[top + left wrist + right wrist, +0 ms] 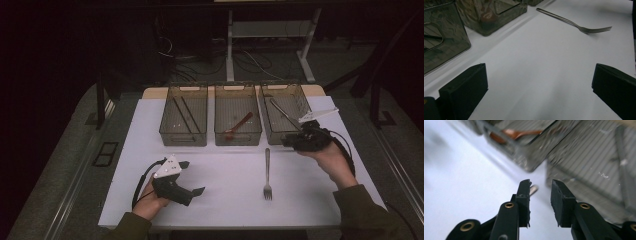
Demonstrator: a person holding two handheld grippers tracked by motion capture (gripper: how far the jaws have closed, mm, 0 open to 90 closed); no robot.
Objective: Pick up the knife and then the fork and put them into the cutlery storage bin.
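The fork (267,175) lies flat on the white table (225,200), tines toward the person, handle tip pointing at the gap between the middle bin (238,131) and right bin (282,131). The right gripper (289,141) hangs just by that handle end, jaws narrowly parted with nothing between them, probably lining up a pick, though its own view is blurred. The left gripper (192,177) rests well apart, jaws wide and empty, out of the way. It looks like sorting: the left bin (183,132) holds dark chopsticks (185,116), the middle one a reddish spoon (239,126), the right one a metal utensil (284,114).
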